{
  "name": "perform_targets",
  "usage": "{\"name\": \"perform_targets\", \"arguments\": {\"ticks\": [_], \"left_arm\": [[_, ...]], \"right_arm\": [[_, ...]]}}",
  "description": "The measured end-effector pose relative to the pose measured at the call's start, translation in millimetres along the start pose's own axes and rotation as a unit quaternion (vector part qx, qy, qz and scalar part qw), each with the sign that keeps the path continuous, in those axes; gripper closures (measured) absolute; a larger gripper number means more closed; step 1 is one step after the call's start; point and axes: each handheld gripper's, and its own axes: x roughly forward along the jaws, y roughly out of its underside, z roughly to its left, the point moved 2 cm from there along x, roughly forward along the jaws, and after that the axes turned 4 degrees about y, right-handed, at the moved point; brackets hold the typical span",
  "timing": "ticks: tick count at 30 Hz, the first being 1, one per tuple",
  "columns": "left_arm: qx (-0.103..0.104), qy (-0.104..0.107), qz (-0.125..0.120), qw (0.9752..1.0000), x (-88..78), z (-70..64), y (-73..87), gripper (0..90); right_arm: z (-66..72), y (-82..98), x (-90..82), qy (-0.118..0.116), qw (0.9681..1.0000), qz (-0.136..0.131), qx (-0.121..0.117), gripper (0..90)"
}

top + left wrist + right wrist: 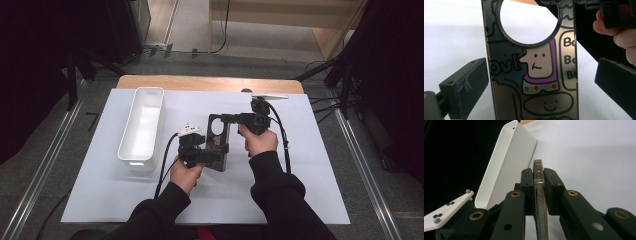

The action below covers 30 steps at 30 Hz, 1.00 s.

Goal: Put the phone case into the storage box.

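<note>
Dark sleeves enter from the near edge, each hand carrying a gripper. Between them, at mid-table, stands the phone case [218, 141], printed with cartoons and cut off below in the left gripper view. Right gripper [226, 118] pinches the case's far edge tight; left gripper [220, 156] straddles it, jaws wide, pads clear. Farther left lies a white bin [142, 127].

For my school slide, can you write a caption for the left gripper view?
Open left claw around a cartoon phone case over the white table.
</note>
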Motion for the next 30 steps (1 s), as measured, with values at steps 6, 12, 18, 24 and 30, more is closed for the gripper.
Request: {"name": "perform_targets", "arguments": {"ticks": [6, 12, 18, 24, 30], "left_arm": [[0.005, -0.001, 0.011, 0.9999, -4.1, -1.7, -5.9, 0.0], [0.0, 0.008, 0.028, 0.9996, -6.4, 0.6, -11.8, 0.0], [0.004, 0.01, 0.039, 0.9992, -7.0, 1.7, -13.6, 4.8], [0.021, 0.017, 0.051, 0.9984, -9.9, -1.6, -18.4, 4.9], [0.051, -0.004, 0.065, 0.9966, -14.1, -6.6, -24.1, 14.7]], "right_arm": [[-3.3, 1.8, -5.0, -0.002, 1.0, -0.002, -0.006, 77.8], [-4.1, 3.1, -12.1, -0.007, 0.9998, -0.008, -0.018, 77.8], [-3.7, 4.1, -18.2, -0.009, 0.9995, -0.009, -0.03, 77.8], [-3.9, 5.7, -23.4, -0.015, 0.9985, -0.011, -0.051, 77.8], [-3.6, 8.1, -28.0, -0.017, 0.9968, -0.009, -0.077, 77.8]]}}
